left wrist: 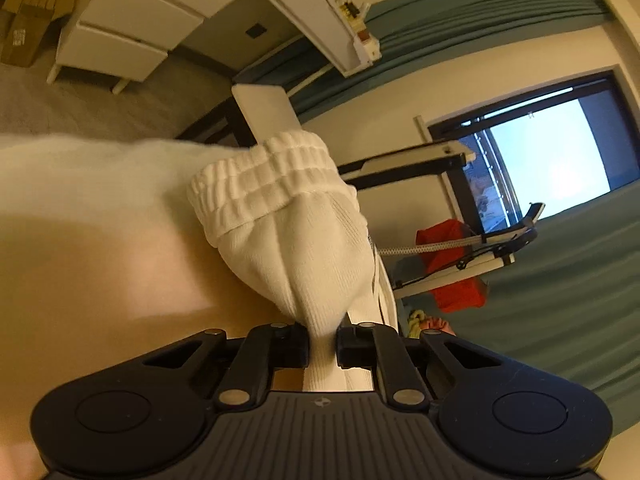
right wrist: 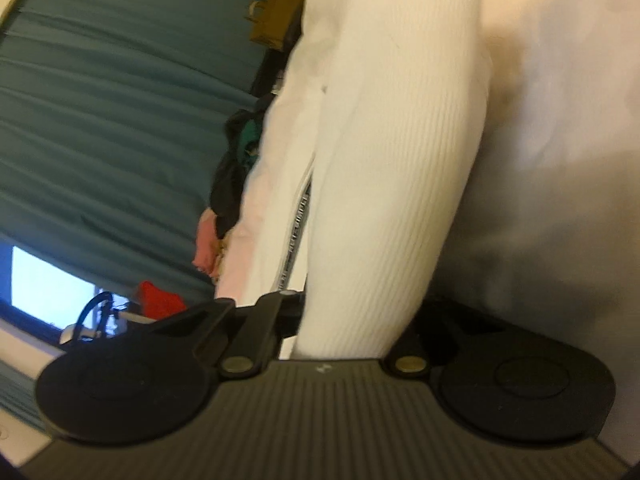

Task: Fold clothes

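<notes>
Left view: left gripper (left wrist: 322, 340) is pinching the white garment (left wrist: 304, 236) tight, lifted in the air. Try keeping it taut so it's hanging straight.
Cuff (left wrist: 264, 178): ribbed, stretchy, bunching up.
Right view: right gripper (right wrist: 344, 320) is buried in ribbed knit (right wrist: 384, 184), probably clamping it; honestly can't tell.
Zipper (right wrist: 298, 228): running alongside.

The left tool (left wrist: 322, 344) pinches a white knit garment (left wrist: 304, 248) between its closed jaws; the ribbed cuff (left wrist: 264, 184) bunches up toward twelve o'clock. A red cloth (left wrist: 452, 272) lies at three o'clock near a bright window (left wrist: 552, 160), with white drawers (left wrist: 132, 28) at eleven o'clock.
</notes>
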The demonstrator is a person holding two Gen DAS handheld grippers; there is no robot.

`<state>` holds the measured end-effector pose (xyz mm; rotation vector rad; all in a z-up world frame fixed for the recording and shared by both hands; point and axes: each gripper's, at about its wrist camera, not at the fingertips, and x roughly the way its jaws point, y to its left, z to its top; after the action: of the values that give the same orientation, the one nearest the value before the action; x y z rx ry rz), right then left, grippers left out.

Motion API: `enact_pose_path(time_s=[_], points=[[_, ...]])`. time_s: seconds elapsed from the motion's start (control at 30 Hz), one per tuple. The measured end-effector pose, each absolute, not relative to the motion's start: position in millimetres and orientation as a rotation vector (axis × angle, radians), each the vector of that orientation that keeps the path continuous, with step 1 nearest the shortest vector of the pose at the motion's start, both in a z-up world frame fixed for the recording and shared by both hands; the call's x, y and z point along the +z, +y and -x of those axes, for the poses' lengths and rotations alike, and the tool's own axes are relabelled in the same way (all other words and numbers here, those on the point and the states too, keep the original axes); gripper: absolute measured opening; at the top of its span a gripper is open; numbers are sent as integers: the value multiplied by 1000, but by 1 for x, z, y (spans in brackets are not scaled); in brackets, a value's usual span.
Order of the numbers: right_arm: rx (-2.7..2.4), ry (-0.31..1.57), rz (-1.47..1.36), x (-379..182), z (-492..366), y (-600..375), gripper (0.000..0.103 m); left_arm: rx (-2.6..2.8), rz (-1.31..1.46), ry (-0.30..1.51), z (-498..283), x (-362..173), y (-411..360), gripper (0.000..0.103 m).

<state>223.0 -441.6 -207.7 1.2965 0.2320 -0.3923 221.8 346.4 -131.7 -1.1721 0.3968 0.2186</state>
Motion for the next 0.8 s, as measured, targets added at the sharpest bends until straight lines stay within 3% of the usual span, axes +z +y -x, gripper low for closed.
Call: enact_pose_path(time_s=[0.33,0.57,0.67,0.73,0.8], points=[[-318,338,-1361,-178,-159,-454,12,299,1124,360,-116,-91,359,12],[-390,373,-1482,-202,-108,-468,14,356,910,534,-93,-97,362,14],[-399,364,-1548,-214,-101,-471,22,368,788,597,-95,-99,357,27],[-412,374,-1551,-215,-96,-472,26,394,668,615,-96,-98,344,41],[-411,380,-1528,-211,-101,-470,34,411,556,629,-96,-94,331,45]])
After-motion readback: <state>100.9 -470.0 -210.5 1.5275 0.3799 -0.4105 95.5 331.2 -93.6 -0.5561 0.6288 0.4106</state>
